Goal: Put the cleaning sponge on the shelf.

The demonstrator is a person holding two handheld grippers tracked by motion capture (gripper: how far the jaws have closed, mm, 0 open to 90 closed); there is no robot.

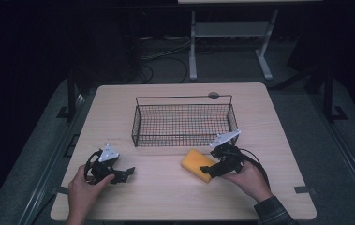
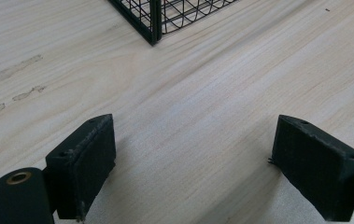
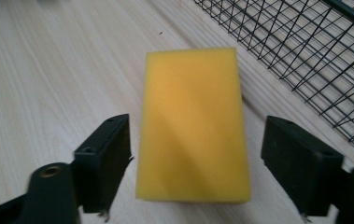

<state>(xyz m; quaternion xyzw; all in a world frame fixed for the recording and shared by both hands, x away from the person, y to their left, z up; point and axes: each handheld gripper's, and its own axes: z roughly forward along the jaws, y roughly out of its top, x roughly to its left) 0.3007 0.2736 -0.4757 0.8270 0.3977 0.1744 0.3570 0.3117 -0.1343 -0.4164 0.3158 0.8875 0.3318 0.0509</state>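
Observation:
A yellow sponge (image 1: 197, 164) lies flat on the wooden table (image 1: 166, 197), just in front of the black wire basket (image 1: 183, 123). My right gripper (image 1: 211, 172) sits at the sponge's near right end. In the right gripper view the sponge (image 3: 194, 121) lies between the two black jaws, with a gap on the right side, and the pads do not press it; the gripper (image 3: 196, 165) is open. My left gripper (image 1: 127, 173) rests low over bare table at the front left, jaws wide apart (image 2: 191, 163) with nothing between them.
The wire basket stands mid-table with nothing in it; its corner (image 2: 153, 23) is ahead of the left gripper. A dark round grommet (image 1: 213, 95) sits at the table's back edge. White desk legs (image 1: 193, 51) stand on the floor beyond the table.

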